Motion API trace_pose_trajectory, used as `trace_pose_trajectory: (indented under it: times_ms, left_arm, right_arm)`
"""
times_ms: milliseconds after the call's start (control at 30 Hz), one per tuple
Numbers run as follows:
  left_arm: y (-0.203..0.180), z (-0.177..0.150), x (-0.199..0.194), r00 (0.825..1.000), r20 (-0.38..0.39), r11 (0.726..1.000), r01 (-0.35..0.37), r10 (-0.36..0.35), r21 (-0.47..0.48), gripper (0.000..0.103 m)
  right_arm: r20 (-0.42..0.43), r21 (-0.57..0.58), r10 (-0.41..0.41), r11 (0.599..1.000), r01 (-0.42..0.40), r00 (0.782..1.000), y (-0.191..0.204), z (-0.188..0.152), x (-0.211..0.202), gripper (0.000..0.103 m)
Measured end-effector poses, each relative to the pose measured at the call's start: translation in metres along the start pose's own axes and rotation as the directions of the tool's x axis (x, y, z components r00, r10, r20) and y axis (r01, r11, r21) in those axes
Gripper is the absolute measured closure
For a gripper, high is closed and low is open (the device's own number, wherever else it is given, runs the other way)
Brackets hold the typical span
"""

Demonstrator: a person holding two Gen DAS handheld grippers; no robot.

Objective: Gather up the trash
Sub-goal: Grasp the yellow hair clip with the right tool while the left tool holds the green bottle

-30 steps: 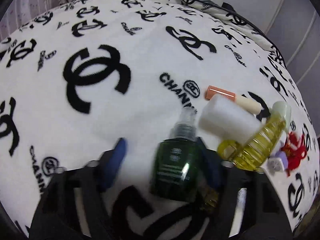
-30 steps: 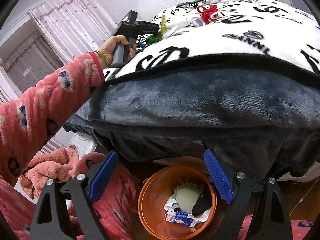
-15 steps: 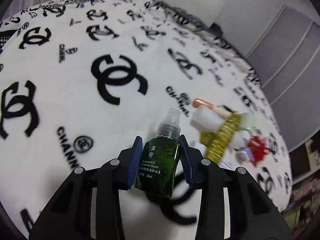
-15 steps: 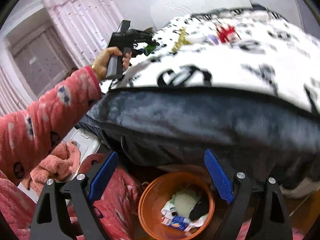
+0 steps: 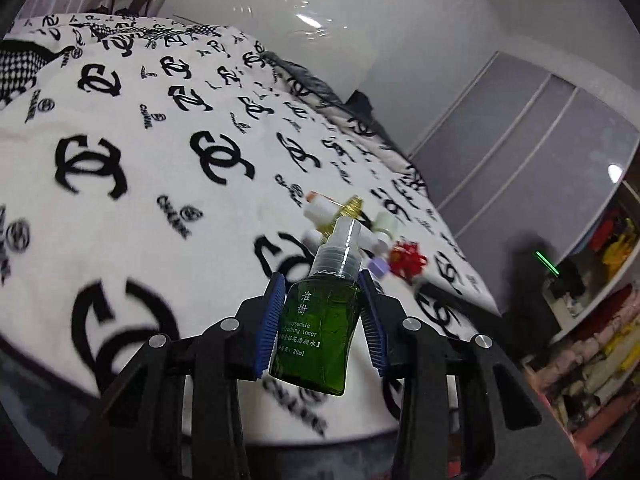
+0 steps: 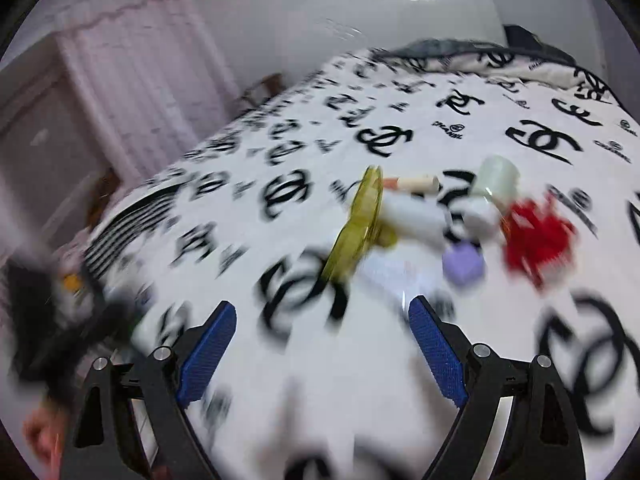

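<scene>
The left gripper holds a green bottle tight between its blue fingers, up off the bed. Behind the bottle, a little pile of trash lies on the white blanket with black letters, with a red bow beside it.

Small green toner bottle with a clear spray cap, upright-ish, tipped a bit right, lifted off the bed. The rest sits in a loose cluster on the blanket: yellow ribbed bottle, white tube, lavender cube, red tangle.
</scene>
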State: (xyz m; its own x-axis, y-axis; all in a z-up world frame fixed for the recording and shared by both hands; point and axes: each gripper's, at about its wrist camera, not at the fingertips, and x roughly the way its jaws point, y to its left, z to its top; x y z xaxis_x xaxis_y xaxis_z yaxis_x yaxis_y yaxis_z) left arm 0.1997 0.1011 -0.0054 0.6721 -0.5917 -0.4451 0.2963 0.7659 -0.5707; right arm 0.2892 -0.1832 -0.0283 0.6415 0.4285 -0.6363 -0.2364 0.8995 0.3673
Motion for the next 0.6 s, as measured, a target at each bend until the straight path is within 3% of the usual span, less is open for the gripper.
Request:
trace_pose_trajectory:
  times_ms: [67, 200, 300, 367, 600]
  left_arm:
    - [0.0, -0.008, -0.01, 1.0, 0.005, 1.0, 0.018, -0.018, 0.0, 0.066]
    - [-0.003, -0.022, -0.028, 0.999, 0.014, 0.999, 0.037, -0.037, 0.023, 0.066]
    - [-0.003, -0.026, -0.035, 0.998, 0.012, 0.998, 0.056, -0.056, 0.027, 0.066]
    - [-0.001, -0.028, -0.036, 0.997, 0.009, 0.997, 0.072, -0.073, 0.025, 0.066]
    - [-0.004, -0.031, -0.037, 0.997, 0.017, 0.997, 0.074, -0.075, 0.029, 0.066]
  right_arm:
    - [-0.029, 0.057, -0.076, 0.995, 0.078, 0.997, -0.007, 0.022, 0.042, 0.017]
    - [-0.081, 0.149, -0.148, 0.976, 0.159, 0.986, -0.018, 0.043, 0.092, 0.022]
    - [-0.122, 0.186, -0.19, 0.96, 0.21, 0.974, -0.025, 0.048, 0.113, 0.039]
    - [-0.136, 0.213, -0.21, 0.948, 0.236, 0.968, -0.028, 0.048, 0.115, 0.053]
    - [-0.06, 0.219, -0.158, 0.961, 0.168, 0.986, -0.021, 0.054, 0.07, 0.055]
